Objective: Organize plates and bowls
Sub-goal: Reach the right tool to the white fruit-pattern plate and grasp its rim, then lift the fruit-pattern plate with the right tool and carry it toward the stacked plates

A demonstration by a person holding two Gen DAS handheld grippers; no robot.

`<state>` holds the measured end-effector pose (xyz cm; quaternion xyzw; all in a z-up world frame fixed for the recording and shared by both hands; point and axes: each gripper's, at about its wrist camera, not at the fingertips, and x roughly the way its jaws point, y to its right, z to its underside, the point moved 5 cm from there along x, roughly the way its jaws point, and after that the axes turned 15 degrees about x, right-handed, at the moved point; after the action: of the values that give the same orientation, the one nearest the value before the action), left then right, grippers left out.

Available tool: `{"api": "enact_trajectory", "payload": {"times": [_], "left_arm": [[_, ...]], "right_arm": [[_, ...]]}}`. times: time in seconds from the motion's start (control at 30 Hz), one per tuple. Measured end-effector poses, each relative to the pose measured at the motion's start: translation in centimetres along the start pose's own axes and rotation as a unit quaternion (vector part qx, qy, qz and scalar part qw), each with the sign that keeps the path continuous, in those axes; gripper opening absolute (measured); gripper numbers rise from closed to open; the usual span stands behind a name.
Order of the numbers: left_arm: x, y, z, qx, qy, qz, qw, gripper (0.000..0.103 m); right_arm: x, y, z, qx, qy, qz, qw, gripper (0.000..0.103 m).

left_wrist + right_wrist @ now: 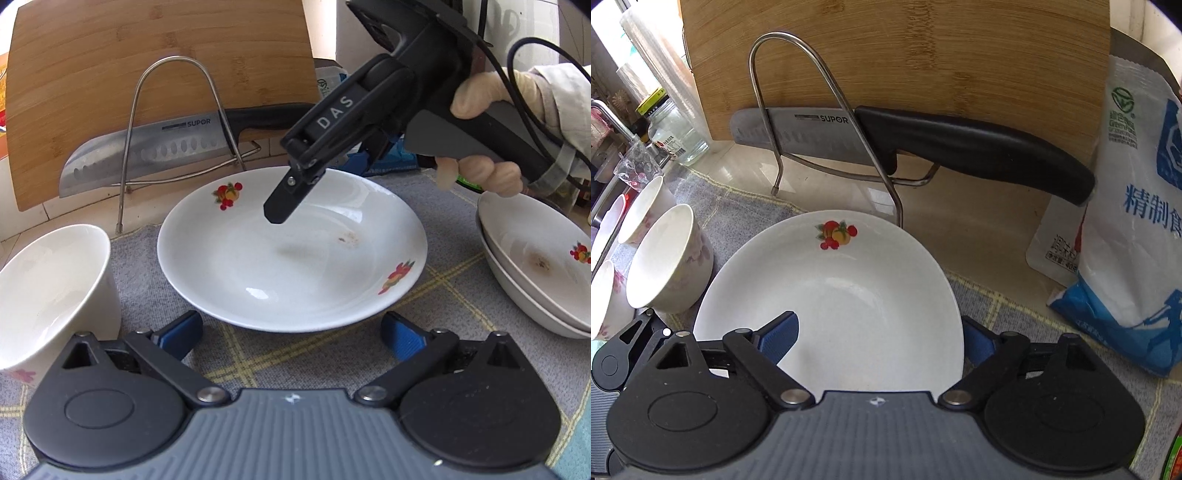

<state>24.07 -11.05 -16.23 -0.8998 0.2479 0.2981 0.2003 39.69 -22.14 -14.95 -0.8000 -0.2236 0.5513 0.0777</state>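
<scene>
Straddling one fruit-print plate point(849, 288), right hand-held gripper point(882, 339) spread wide; left hand-held gripper point(291, 332) wide, empty.

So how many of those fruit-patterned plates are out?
3: one plate mid-mat, straddled by the right gripper's open jaws, and two stacked plates at its right. Others may sit out of view.

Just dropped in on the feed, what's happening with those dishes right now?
A person is sorting dishes on a grey mat with a handheld gripper in each hand. The right gripper is open, its fingers straddling the right rim of a white fruit-print plate lying on the mat. The left gripper is open and empty, just short of that plate's near edge. Two similar plates are stacked on the right, white bowls stand on the left, and a knife rests in a wire rack behind.
</scene>
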Motion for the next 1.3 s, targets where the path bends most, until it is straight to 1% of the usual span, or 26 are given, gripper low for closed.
{"api": "enact_trajectory", "payload": {"times": [0.1,0.5,0.8,1.1,1.3], "left_arm": [[0.1,0.0,-0.3,0.002,0.003,-0.005,1.0000,0.098],[0.3,0.0,-0.6,0.007,-0.001,-0.008,0.9999,0.099],[0.1,0.3,-0.7,0.025,0.000,-0.015,0.9996,0.099],[-0.6,0.7,-0.8,0.044,-0.007,-0.009,0.9990,0.099],[-1.7,0.5,-0.7,0.046,-0.006,-0.003,0.9989,0.099]], "right_arm": [[0.2,-0.1,-0.4,-0.009,-0.001,-0.006,1.000,0.089],[0.6,-0.5,-1.2,-0.031,-0.008,-0.022,0.999,0.088],[0.2,-0.1,-0.6,-0.022,-0.008,-0.032,0.999,0.088],[-0.8,-0.3,0.2,-0.015,-0.008,-0.032,0.999,0.088],[-2.0,-1.2,1.0,-0.015,-0.006,-0.036,0.999,0.088]]}}
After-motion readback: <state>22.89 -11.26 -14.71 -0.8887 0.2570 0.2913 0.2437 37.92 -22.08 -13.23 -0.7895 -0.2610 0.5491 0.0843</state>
